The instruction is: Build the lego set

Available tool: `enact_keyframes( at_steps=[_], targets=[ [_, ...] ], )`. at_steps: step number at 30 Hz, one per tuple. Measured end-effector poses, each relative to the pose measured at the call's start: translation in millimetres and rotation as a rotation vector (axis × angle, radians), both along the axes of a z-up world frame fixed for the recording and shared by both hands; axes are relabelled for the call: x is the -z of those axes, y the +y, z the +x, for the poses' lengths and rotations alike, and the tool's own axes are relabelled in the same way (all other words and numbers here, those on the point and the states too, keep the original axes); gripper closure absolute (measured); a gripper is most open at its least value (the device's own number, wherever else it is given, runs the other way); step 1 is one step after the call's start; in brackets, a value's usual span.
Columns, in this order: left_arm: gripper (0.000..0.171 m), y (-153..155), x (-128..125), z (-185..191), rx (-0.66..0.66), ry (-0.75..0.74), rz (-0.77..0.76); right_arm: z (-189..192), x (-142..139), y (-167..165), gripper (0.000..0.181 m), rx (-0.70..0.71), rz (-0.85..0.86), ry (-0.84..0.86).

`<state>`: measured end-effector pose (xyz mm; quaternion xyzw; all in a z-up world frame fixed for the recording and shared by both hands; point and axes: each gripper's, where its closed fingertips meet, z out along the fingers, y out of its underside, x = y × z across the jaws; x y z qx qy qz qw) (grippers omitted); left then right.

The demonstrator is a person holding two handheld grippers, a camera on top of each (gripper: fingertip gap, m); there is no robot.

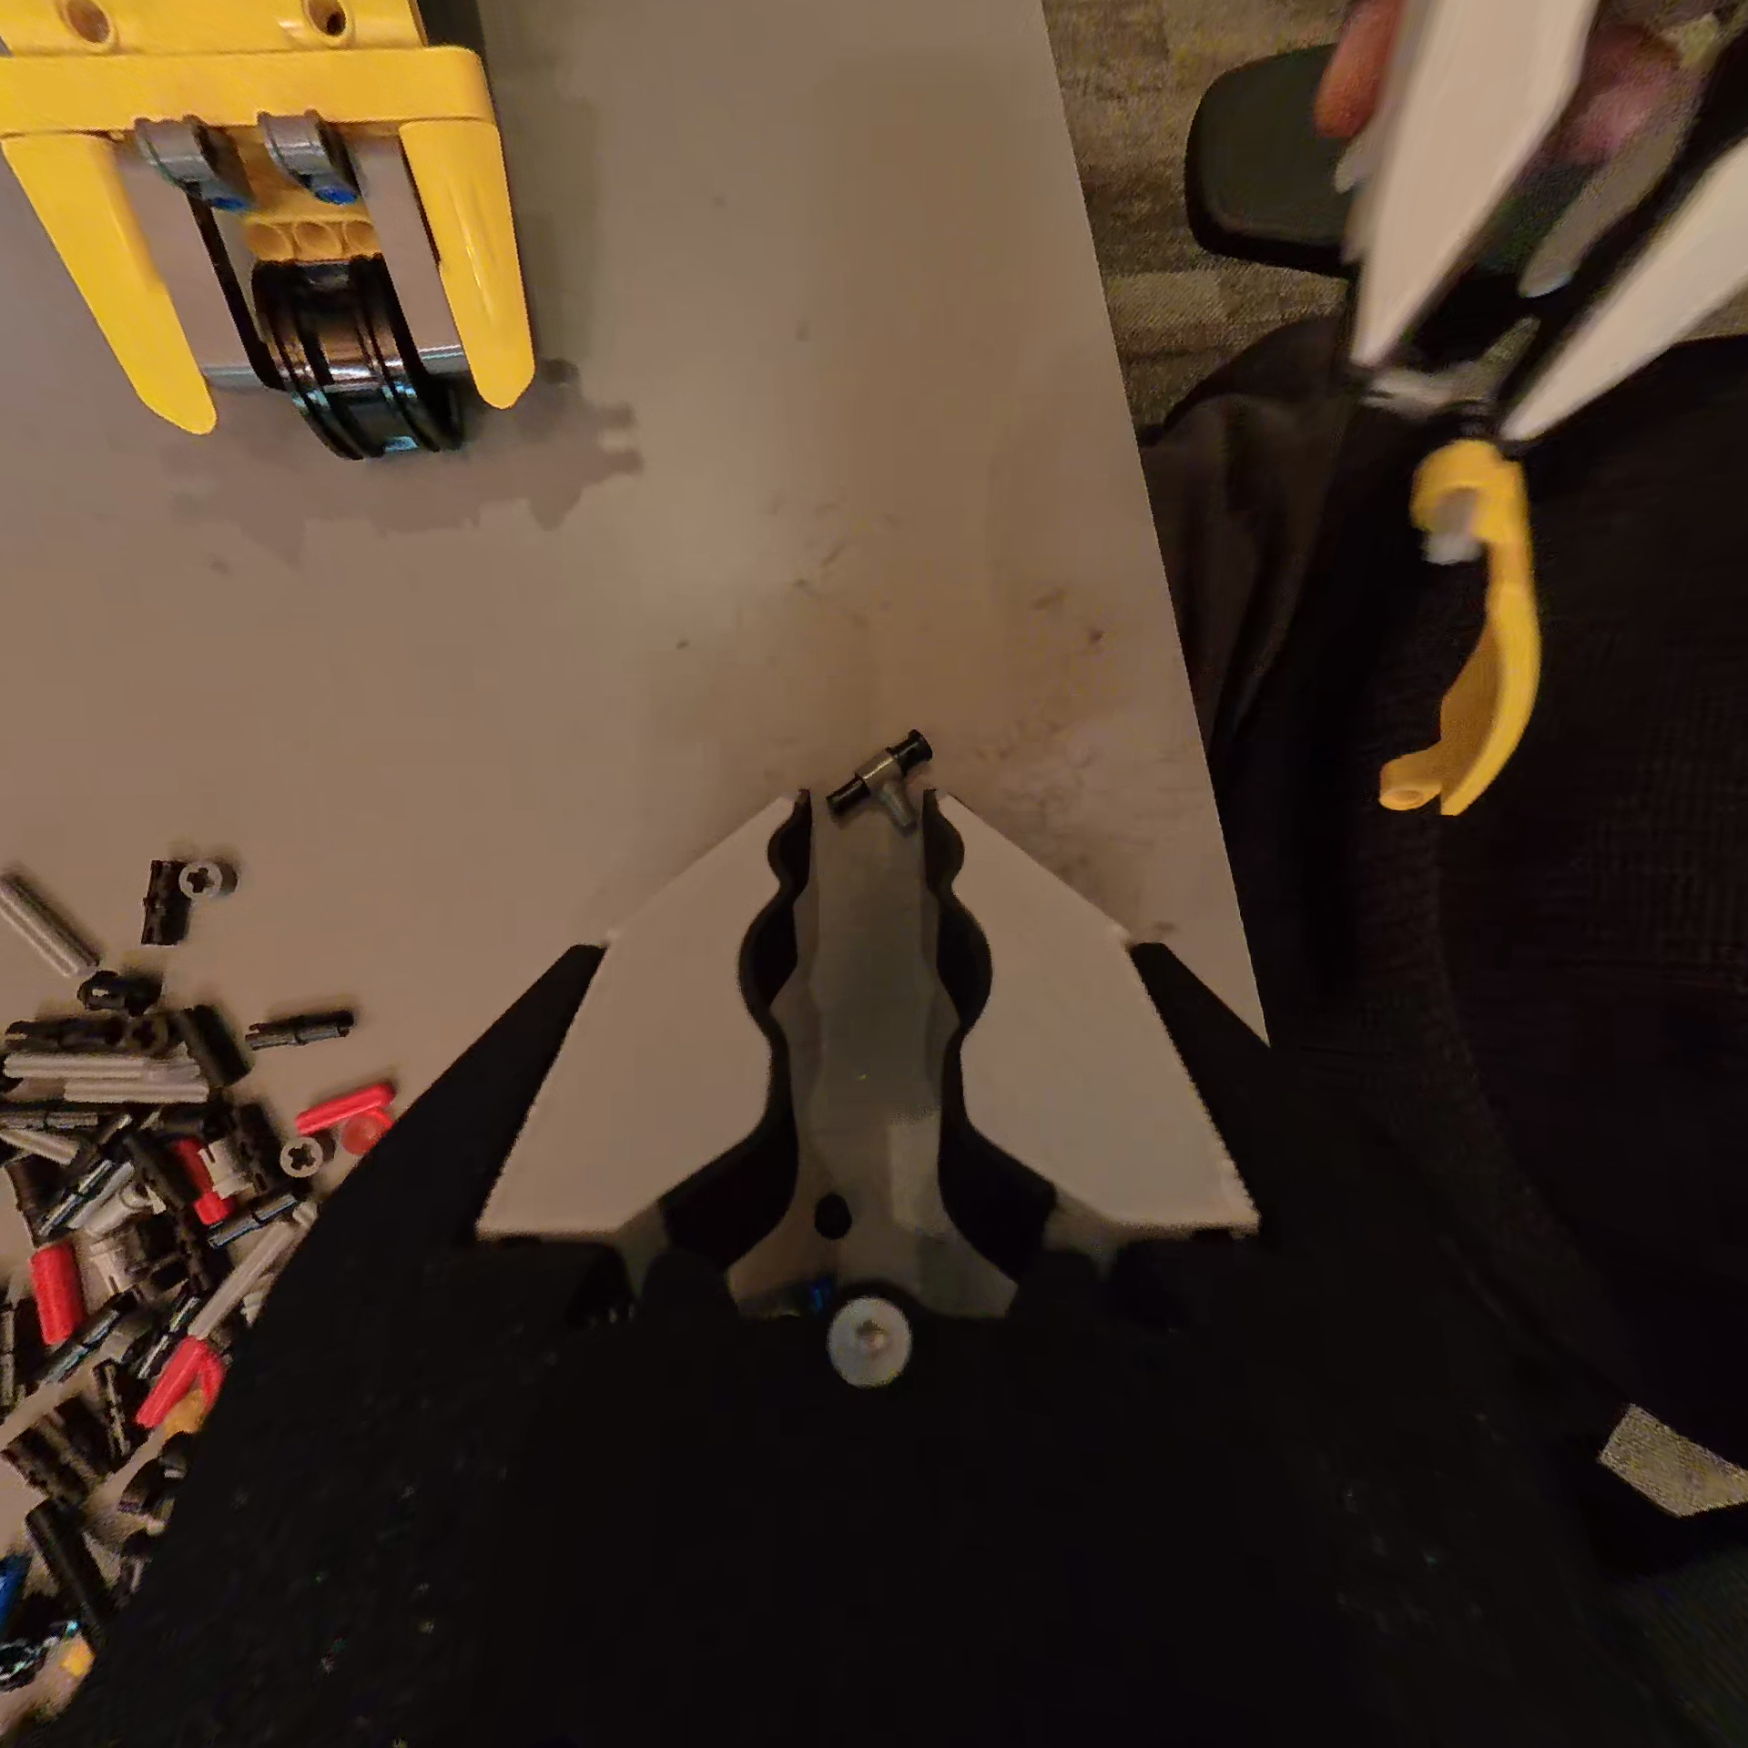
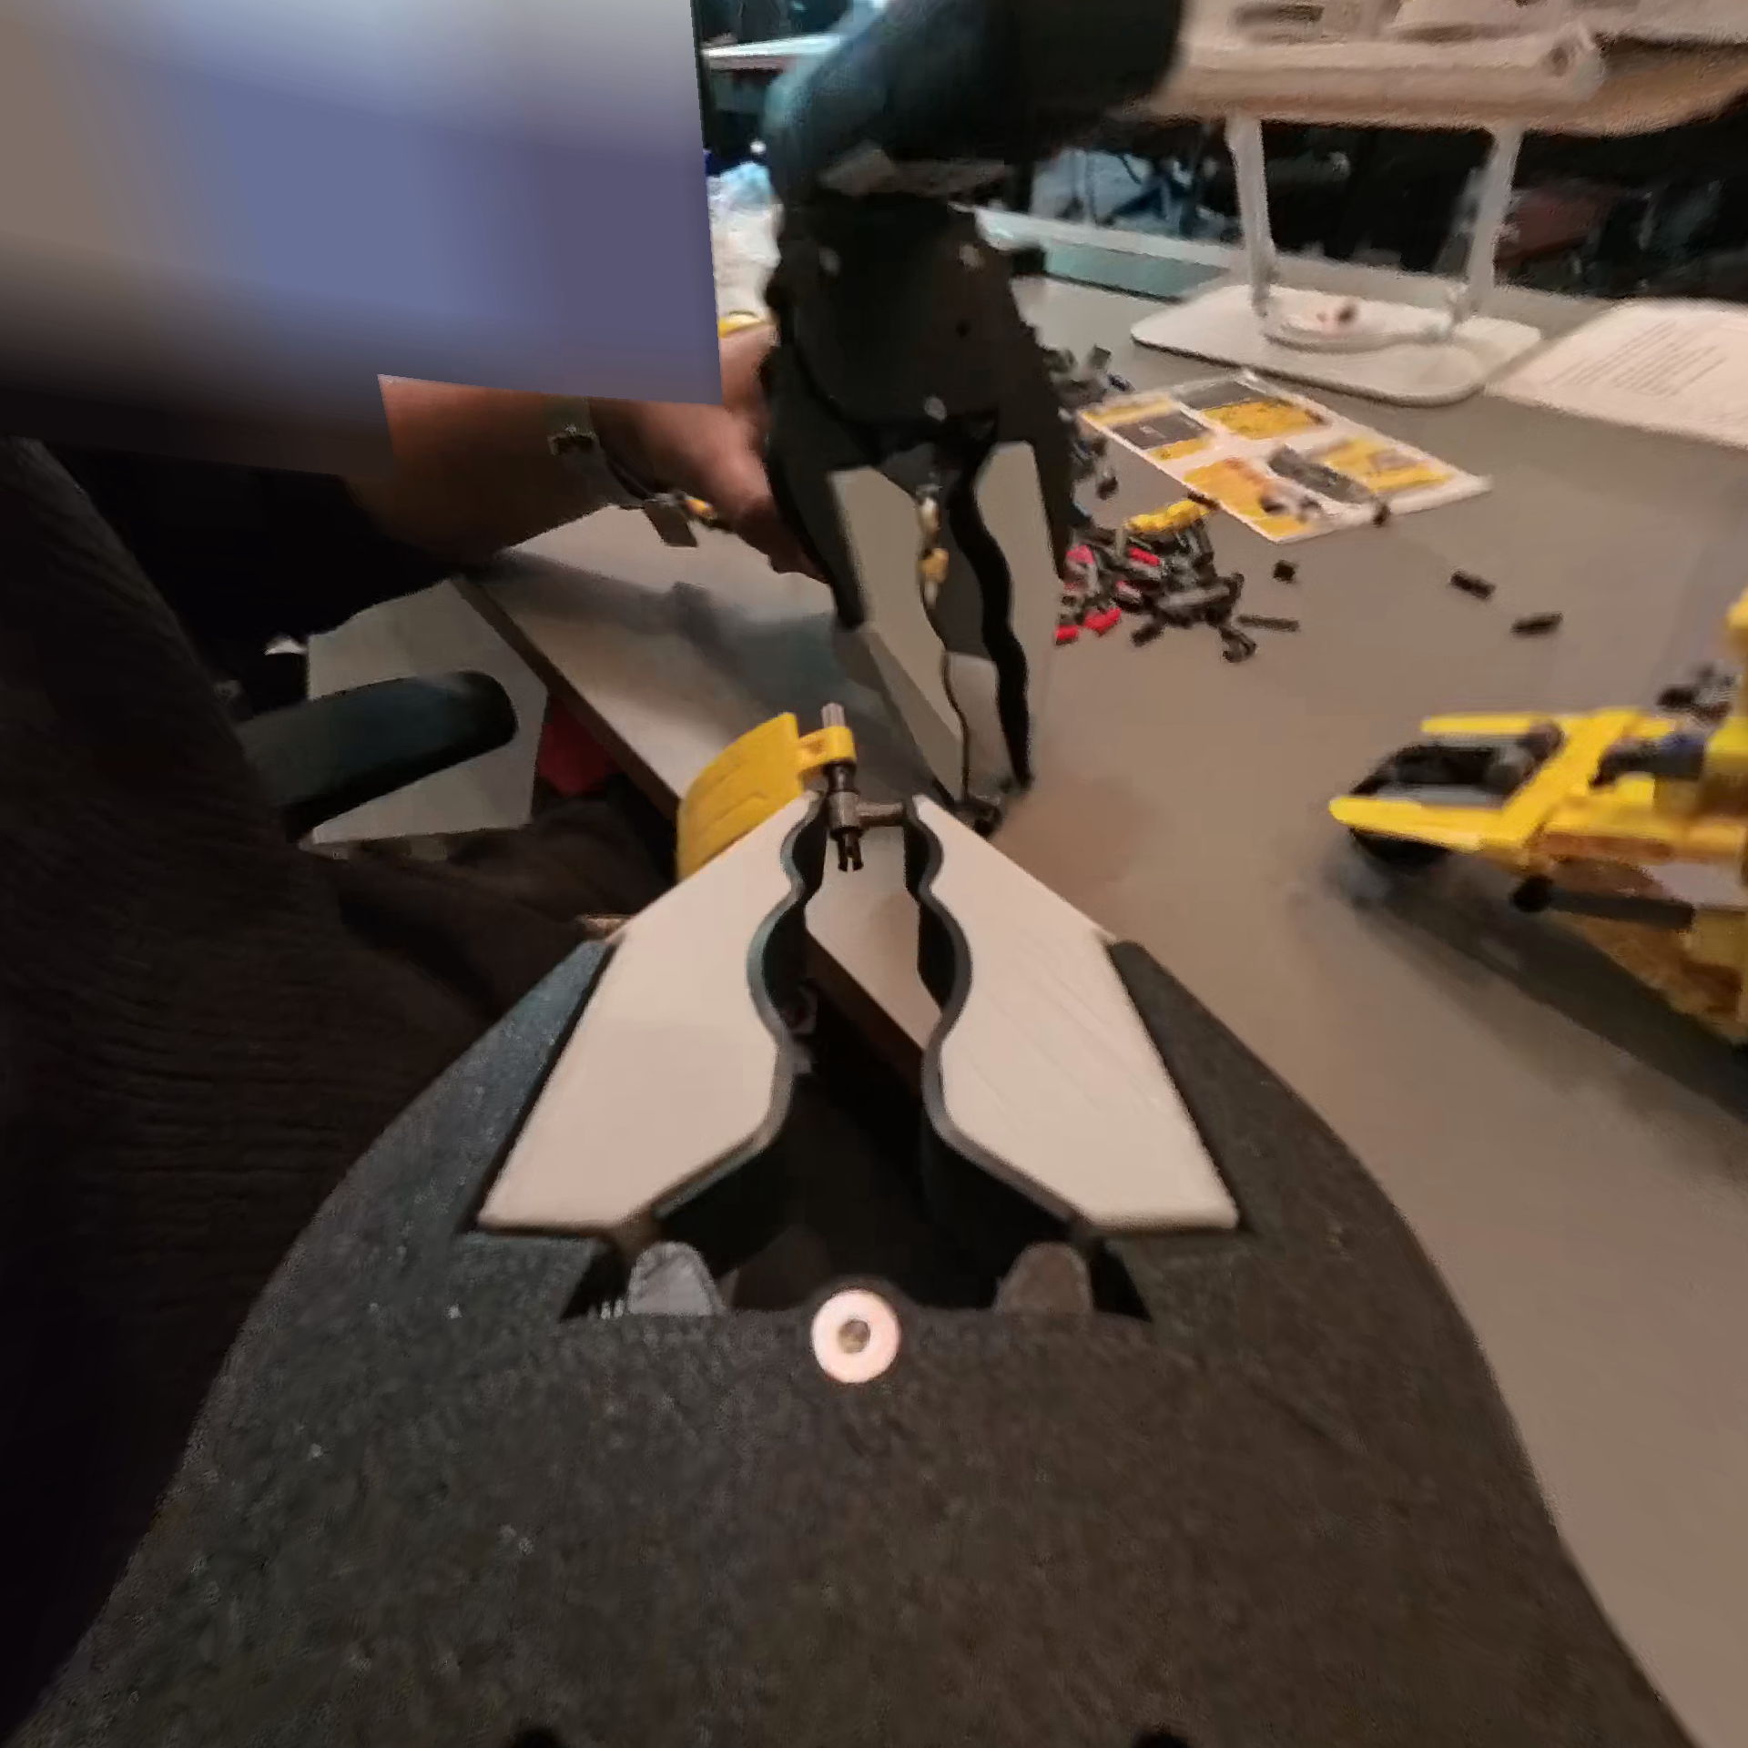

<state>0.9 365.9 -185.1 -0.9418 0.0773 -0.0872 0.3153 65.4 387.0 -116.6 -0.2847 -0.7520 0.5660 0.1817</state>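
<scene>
L gripper [image 1: 867, 797] part open, empty; small T-pin [image 1: 880, 768] on table [image 1: 757, 473] just past tips, axis crosswise. R gripper [image 2: 863, 815] pinches yellow piece [image 2: 747, 785] w/ pin.

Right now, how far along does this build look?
Done: a yellow wheeled assembly stands on the table. In hand: the right gripper clamps a yellow curved panel; the left gripper is open around a small T-shaped connector. Left: a pile of loose parts.
</scene>
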Motion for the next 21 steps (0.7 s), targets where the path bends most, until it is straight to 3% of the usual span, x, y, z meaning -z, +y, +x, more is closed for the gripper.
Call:
enact_keyframes(
  at_steps=[4, 8, 16, 21],
  targets=[
    [0.148, 0.4, -0.2, -0.2, -0.003, -0.01, 0.008, -22.6, 33.3, 23.9, 0.167, 0.149, 0.004, -0.157],
    [0.149, 0.7, 0.1, -0.4, 0.005, 0.013, 0.013, -29.5, 54.2, 34.9, 0.167, 0.204, 0.03, -0.233],
    [0.147, 4.0, -9.4, -5.2, -0.012, -0.027, 0.065, -41.5, 66.5, 51.4, 0.167, 0.304, 0.422, -0.073],
    [0.146, 4.4, -7.9, -2.8, 0.007, -0.046, 0.056, -44.1, 66.3, 48.0, 0.167, 0.288, 0.455, -0.049]
  ],
)
